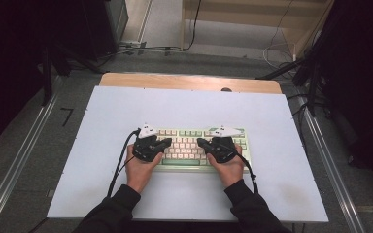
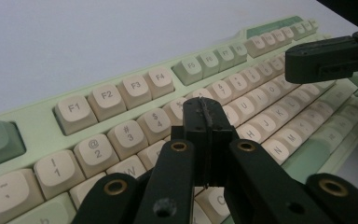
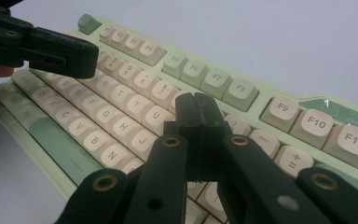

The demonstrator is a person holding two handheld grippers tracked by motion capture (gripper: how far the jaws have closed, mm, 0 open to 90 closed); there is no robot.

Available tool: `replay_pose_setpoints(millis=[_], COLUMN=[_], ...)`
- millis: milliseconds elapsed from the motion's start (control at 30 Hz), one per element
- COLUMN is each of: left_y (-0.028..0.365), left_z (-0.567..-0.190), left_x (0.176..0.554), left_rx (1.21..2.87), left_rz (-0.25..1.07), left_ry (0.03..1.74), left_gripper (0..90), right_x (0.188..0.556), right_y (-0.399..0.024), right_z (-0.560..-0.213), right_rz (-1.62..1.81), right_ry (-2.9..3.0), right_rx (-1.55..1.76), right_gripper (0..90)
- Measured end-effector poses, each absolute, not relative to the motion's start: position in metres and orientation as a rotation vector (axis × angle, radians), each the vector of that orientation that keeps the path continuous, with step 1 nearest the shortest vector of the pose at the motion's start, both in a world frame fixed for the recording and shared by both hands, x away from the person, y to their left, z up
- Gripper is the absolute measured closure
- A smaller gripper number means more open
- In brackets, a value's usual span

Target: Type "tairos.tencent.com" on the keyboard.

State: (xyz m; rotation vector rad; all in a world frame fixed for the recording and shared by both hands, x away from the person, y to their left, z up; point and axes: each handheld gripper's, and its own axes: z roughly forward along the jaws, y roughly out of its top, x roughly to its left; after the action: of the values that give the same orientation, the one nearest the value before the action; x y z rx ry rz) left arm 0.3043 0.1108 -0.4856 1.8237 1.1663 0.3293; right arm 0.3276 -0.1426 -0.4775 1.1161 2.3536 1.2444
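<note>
Both matte black claws, left [image 2: 206, 122] and right [image 3: 200, 116], pressed together, hover over glossy rounded keyboard [image 1: 189, 145] keys, seemingly untouching.

left tool [image 2: 204, 122] closed, empty | over keyboard [image 2: 121, 116] number row | right tool [image 2: 307, 60] beyond

Matt plastic keyboard [image 1: 194, 145], smooth white table [image 1: 126, 107]

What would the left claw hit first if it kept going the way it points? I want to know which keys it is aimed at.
Probably the keyboard itself: the shut left claw points over the number row, near the 5 or 6 key, though the depth is hard to judge.
</note>
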Motion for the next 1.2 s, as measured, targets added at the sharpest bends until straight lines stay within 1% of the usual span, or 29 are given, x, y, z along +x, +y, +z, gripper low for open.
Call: replay_pose_setpoints(millis=[333, 567, 1200], left_y=[0.122, 0.131, 0.138], left_z=[-0.480, -0.480, -0.482], left_x=[0.294, 0.290, 0.287], left_rx=[1.800, 1.785, 1.786], left_rz=[0.315, 0.333, 0.344], left_ry=[1.158, 1.171, 1.177], left_gripper=[90.0, 90.0, 90.0], right_x=[0.328, 0.328, 0.331], right_y=[-0.142, -0.143, -0.142], right_z=[-0.479, -0.479, -0.485], right_rz=[1.237, 1.233, 1.185], right_ry=[2.354, 2.354, 2.361], right_rx=[1.114, 1.114, 1.111], right_gripper=[87.8, 87.8, 87.8])
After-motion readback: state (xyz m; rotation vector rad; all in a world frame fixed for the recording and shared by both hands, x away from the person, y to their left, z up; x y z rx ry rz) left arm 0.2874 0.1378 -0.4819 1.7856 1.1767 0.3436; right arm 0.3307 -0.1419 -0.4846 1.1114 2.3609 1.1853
